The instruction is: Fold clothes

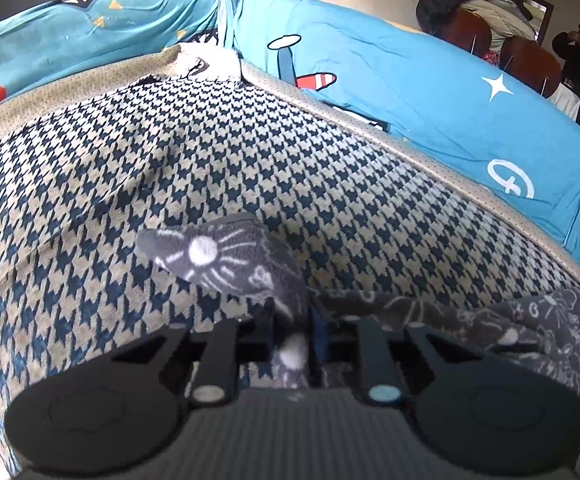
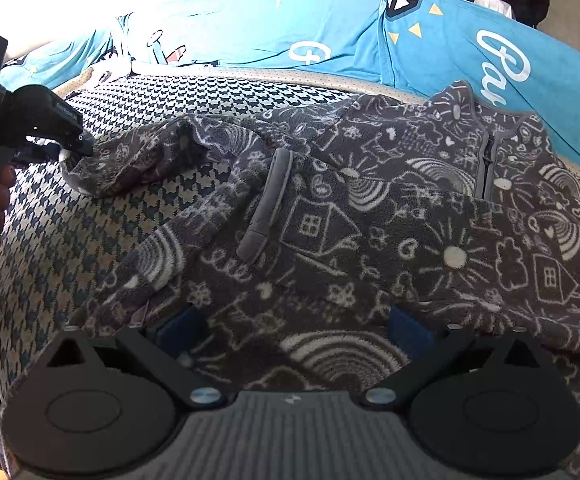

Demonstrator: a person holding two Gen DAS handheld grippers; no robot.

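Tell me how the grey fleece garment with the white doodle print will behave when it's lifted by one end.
The grey fleece garment will probably droop: it already lies in soft folds on the houndstooth cover. It looks light, since the pinched end stands up from the left gripper. The fuzzy pile likely resists slipping.

Houndstooth bed cover (image 1: 218,152), grey doodle-print fleece (image 2: 369,216) lying on it

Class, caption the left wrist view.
Left gripper shut on grey fleece garment above the houndstooth cover.

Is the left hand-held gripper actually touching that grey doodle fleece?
Touching. The left wrist view shows the left hand-held gripper shut on a fold of the fleece.
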